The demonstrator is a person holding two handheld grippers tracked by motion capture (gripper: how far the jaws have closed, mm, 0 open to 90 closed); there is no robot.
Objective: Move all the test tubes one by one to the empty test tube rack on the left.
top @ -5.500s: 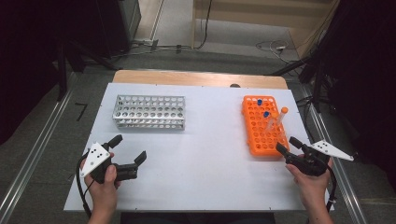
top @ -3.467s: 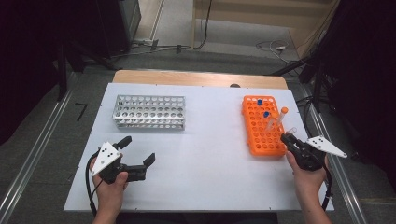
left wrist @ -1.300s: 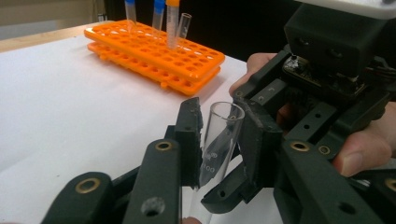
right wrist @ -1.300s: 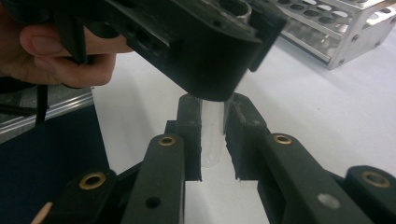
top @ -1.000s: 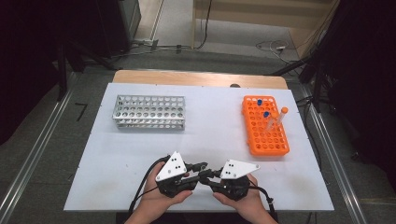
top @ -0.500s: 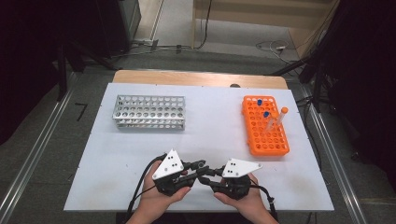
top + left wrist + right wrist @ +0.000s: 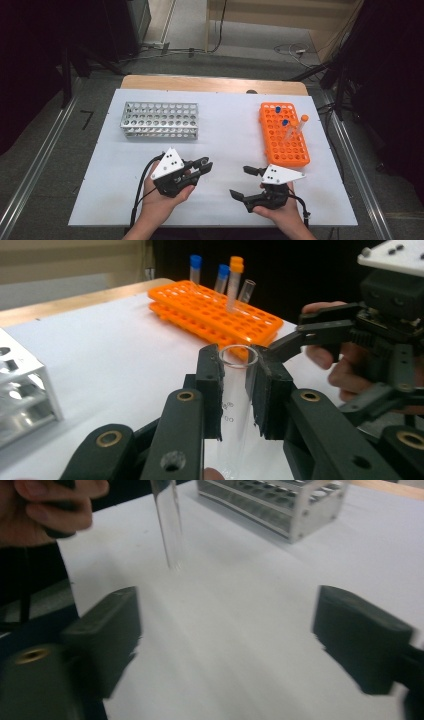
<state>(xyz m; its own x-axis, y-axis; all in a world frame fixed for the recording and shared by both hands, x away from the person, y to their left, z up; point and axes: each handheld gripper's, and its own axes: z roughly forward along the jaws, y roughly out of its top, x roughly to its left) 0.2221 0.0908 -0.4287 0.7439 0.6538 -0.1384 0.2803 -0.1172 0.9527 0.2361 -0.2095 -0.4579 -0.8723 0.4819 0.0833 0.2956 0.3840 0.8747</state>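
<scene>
left gripper (image 7: 234, 390) clamps clear tube (image 7: 232, 405), seen plainly in its own view | right gripper (image 7: 250, 181) jaws wide, just beside | orange rack (image 7: 283, 134) at desk (image 7: 225, 125) right edge, metal rack (image 7: 160, 120) far-left | bare desk between racks

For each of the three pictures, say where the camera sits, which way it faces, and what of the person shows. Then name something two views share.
High view: above the person's side, facing forward and down on the table; forearms and both hands show.
Left gripper view: rides the left gripper, facing the orange rack; right hand's fingers show.
Right gripper view: rides the right gripper, facing the metal rack; left hand shows.
Shared: the clear tube.
</scene>
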